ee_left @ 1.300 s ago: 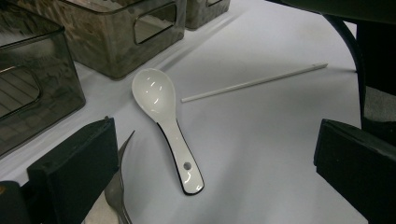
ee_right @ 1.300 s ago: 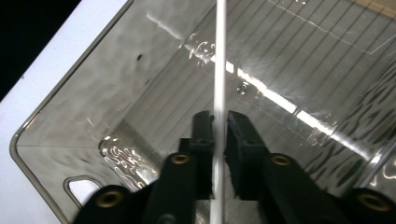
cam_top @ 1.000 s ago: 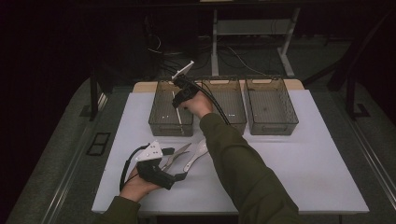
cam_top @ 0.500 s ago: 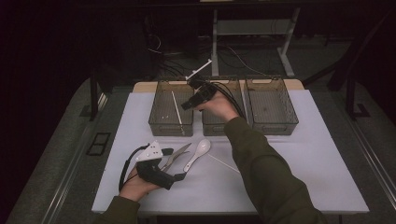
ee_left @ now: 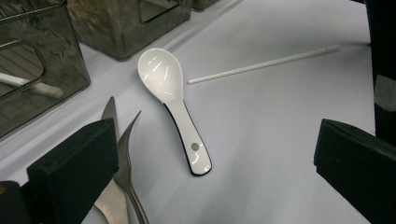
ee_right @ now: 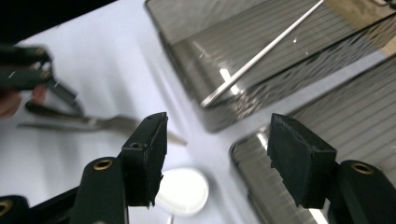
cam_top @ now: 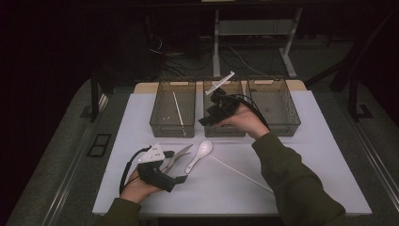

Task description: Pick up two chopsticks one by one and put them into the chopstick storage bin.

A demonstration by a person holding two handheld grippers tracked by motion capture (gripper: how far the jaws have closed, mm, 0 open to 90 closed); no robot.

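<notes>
I can't read any text, label, brand or number here; the white spoon [ee_left: 172, 105] just ahead of my left tongs [ee_left: 219, 158] carries only a plain grey dot.

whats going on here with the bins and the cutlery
A person is sorting utensils from a white table into three smoky plastic bins. The left bin already holds a white stick. The right tool hovers over the middle bin; its jaws have just been opening and nothing is between them. The left tool rests open on the table beside a metal knife and fork. A white spoon and another white stick lie on the table, not yet sorted.
</notes>
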